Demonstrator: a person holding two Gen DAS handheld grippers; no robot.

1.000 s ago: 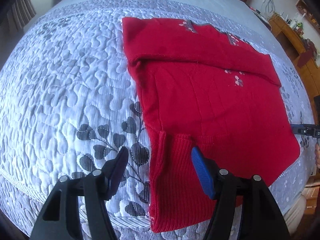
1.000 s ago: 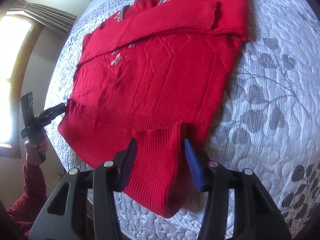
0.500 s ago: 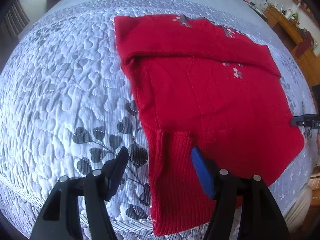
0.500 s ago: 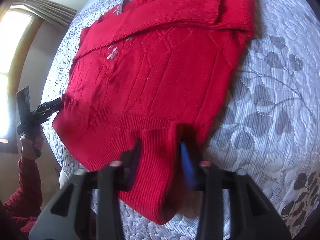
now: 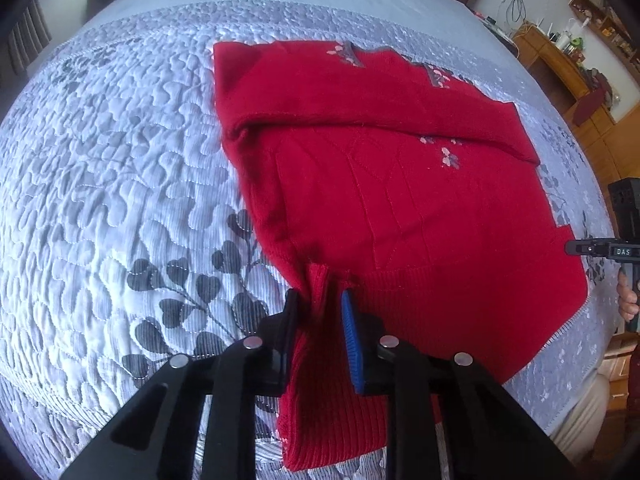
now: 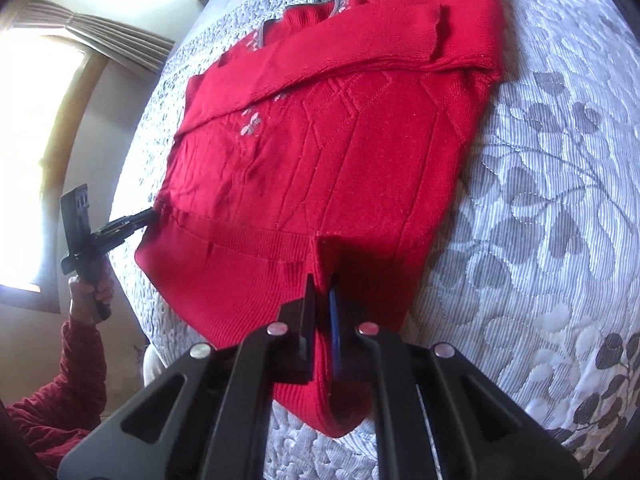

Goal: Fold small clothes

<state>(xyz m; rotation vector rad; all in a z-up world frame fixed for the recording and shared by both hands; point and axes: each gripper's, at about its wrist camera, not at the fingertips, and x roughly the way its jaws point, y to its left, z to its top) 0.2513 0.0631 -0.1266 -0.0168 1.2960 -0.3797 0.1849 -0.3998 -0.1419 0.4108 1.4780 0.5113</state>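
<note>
Red sweater [image 5: 400,200] lies flat on the grey quilted bedspread [image 5: 120,160], filling the centre and right of the left wrist view. A sleeve [image 5: 360,92] is folded across its upper part. The ribbed hem [image 5: 460,304] runs along the lower edge, nearest both tools.

Left gripper [image 5: 320,320]: jaws drawn close on a raised pleat of hem at the sweater's lower left corner. Black finger touches the knit; a thin gap shows beside the blue pad, so the pinch looks made but not tight.

Right gripper [image 6: 320,304]: jaws nearly together, a ridge of hem pinched between them, lower centre of the right wrist view. This is the opposite hem corner. In that view the left gripper also shows at mid left, tip touching the far hem corner, held by a hand [image 6: 90,292] in a red cuff.

Key relation: the sweater's long axis runs from the hem away from both tools, toward the collar [image 6: 320,12] at the top of frame. Each tool holds one end of the hem, so neither is nearer; the hem line lies crosswise between them.

Judgement: the grasp step is about done. The coming move likely lifts the hem and carries it toward the collar, halving the length. Risk: the looser left pinch slips, skewing the fold.
</note>
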